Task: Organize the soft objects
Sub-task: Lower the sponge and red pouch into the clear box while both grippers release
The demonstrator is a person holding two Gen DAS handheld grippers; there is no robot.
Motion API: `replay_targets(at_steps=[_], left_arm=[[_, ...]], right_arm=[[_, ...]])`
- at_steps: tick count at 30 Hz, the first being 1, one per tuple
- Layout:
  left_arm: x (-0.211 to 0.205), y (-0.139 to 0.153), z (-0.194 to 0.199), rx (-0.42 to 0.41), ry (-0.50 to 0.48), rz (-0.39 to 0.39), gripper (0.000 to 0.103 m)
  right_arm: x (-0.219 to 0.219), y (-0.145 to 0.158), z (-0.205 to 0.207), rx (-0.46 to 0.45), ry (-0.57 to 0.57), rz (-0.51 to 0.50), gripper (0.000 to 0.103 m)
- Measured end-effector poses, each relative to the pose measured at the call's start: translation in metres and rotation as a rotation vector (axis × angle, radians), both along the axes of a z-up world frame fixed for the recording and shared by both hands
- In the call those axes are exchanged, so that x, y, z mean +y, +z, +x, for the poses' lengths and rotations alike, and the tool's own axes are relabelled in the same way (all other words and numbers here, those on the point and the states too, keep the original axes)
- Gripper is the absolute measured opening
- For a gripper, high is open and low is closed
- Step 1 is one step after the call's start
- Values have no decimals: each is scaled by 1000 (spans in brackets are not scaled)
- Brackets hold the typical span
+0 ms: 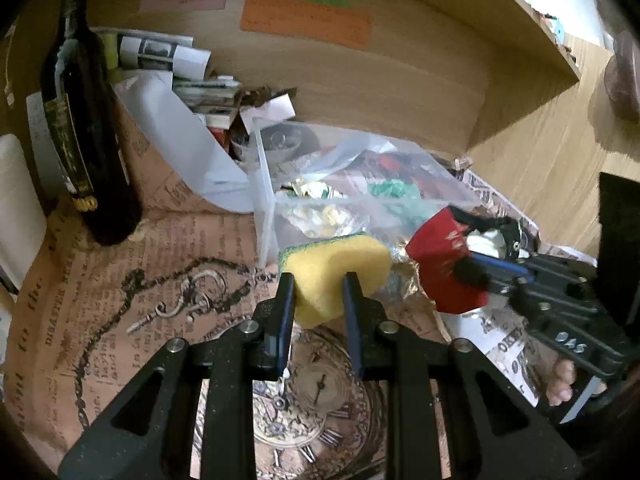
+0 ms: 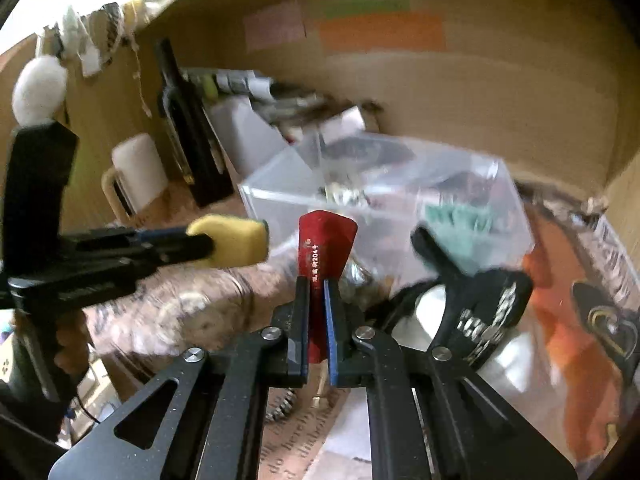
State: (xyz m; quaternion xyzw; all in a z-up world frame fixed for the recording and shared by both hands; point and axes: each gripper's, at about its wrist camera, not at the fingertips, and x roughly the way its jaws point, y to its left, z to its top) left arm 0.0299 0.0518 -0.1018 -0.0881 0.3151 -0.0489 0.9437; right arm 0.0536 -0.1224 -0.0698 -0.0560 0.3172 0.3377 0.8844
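My left gripper (image 1: 318,282) is shut on a yellow sponge (image 1: 338,268) with a green scrub side, held just in front of a clear plastic box (image 1: 280,200). The sponge also shows in the right wrist view (image 2: 230,240). My right gripper (image 2: 317,286) is shut on a red soft item (image 2: 326,240) with black and white parts hanging to its right (image 2: 480,304). In the left wrist view the red item (image 1: 440,256) sits to the right of the sponge. The box (image 2: 400,184) holds crumpled soft things, one green (image 2: 460,220).
A dark wine bottle (image 1: 80,132) stands at the left, with a white mug (image 2: 138,172) near it. A white file holder of papers (image 1: 180,132) sits behind the box. A wooden back panel (image 1: 360,80) bears coloured notes. A printed newspaper-style cloth (image 1: 160,280) covers the desk.
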Motion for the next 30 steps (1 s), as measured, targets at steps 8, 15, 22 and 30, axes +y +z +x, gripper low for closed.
replay_targets(at_steps=[8,15,22,30], left_arm=[[-1,32,10,-79,12,26,23],[-1,56,35,-122,20,44,24],[-3,60,78,-77,13,72,24],[-8,37,123,38,-17,88,24]], right_arm=[[-7,48,3,-129,-35,68,6],[-12,76,25,-224,-100,82,6],[-8,73,62,-228,-140,17,6],[2,45,101,-117,-129,-79,6]])
